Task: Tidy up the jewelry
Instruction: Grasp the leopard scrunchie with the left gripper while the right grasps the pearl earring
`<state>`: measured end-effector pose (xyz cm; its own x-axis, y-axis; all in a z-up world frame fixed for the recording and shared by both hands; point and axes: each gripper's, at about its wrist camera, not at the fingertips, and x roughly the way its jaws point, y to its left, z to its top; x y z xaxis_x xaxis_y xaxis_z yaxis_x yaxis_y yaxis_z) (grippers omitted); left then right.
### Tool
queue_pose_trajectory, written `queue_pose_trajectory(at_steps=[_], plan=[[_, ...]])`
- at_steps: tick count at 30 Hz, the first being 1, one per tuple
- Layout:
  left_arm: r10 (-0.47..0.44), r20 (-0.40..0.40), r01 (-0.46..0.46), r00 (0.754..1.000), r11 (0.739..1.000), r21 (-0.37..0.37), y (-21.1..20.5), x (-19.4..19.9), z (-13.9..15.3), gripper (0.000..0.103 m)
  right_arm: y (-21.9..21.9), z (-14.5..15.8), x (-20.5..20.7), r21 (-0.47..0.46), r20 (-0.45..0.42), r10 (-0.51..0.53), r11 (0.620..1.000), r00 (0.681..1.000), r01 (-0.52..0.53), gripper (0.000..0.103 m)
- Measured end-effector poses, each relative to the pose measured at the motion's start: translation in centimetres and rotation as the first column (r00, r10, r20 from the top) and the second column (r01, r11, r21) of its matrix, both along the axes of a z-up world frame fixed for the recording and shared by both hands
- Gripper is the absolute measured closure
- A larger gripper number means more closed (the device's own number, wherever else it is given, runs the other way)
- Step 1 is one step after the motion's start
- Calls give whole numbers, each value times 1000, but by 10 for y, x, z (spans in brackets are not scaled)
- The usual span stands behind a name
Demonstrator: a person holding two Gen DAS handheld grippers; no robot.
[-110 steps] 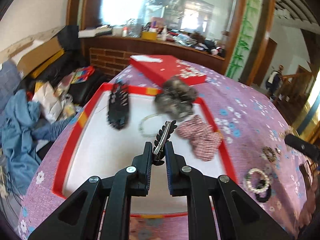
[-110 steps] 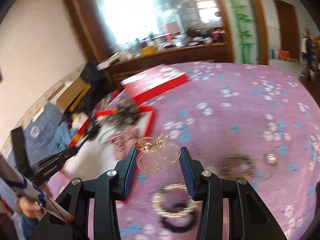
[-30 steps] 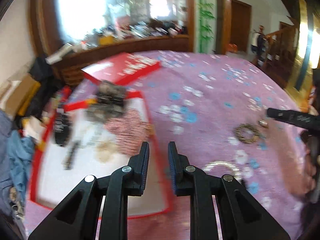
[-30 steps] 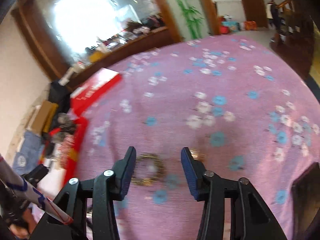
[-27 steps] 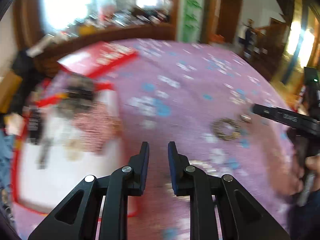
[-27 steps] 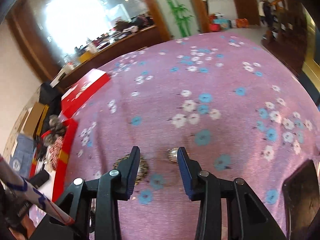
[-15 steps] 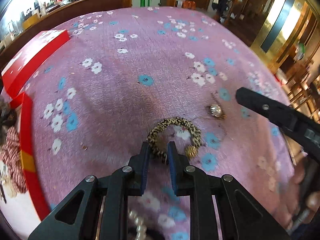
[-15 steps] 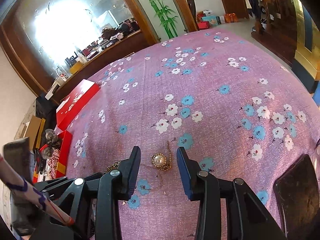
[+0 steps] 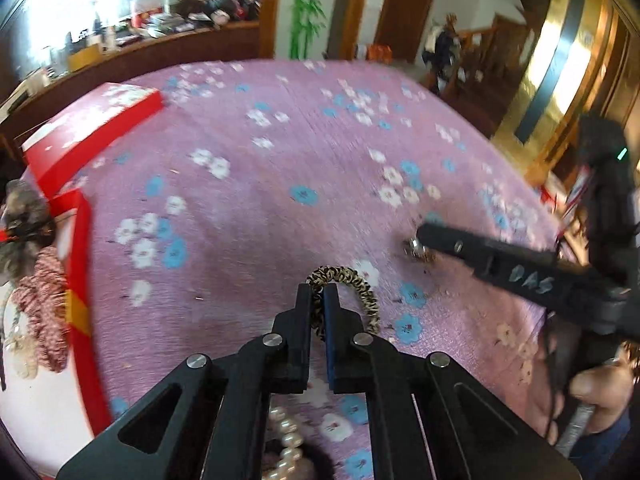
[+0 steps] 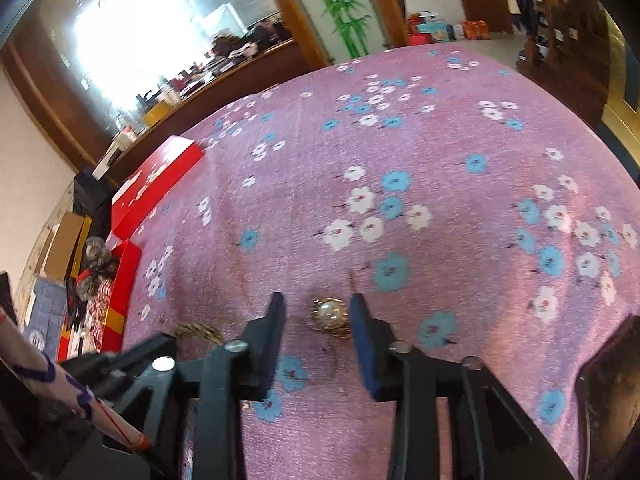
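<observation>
My left gripper (image 9: 318, 294) is shut on a leopard-print hair tie (image 9: 360, 284) and holds it just over the purple flowered cloth (image 9: 248, 200). My right gripper (image 10: 318, 308) is open, its fingers either side of a pearl brooch (image 10: 331, 314) that lies on the cloth; from the left wrist view the brooch (image 9: 416, 247) sits at the right finger's tip. The red-rimmed white tray (image 9: 82, 280) at the left holds a checked scrunchie (image 9: 42, 300) and a grey furry clip (image 9: 24, 216). A pearl bracelet (image 9: 288, 436) lies under my left gripper.
A red flowered box lid (image 9: 92, 128) lies on the cloth behind the tray. The table edge drops off on the right, toward wooden stairs and a gold pillar. A wooden counter with clutter runs along the back.
My left gripper has closed on the leopard hair tie and lifted it a little. My right gripper has moved down so its open fingers bracket the pearl brooch.
</observation>
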<state>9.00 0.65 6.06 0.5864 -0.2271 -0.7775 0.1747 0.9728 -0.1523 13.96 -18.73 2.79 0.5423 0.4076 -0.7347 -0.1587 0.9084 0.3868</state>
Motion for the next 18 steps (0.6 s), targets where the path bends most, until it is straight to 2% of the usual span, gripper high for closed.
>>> queue_pose_trajectory(at_steps=[3, 9, 14, 18], plan=[[16, 38, -16, 999, 1000, -17, 11, -4, 6, 98, 10, -3, 1, -41, 7, 25, 999, 1000, -25, 79], [-5, 38, 7, 999, 999, -48, 14, -3, 3, 98, 22, -11, 6, -166, 23, 24, 986, 999, -20, 79], [-2, 37, 4, 999, 998, -69, 18, -3, 2, 98, 40, -13, -2, -335, 67, 58, 942, 996, -32, 83], [-4, 51, 8, 999, 997, -78, 19, -6, 5, 98, 33, -9, -4, -290, 68, 51, 957, 996, -29, 84]])
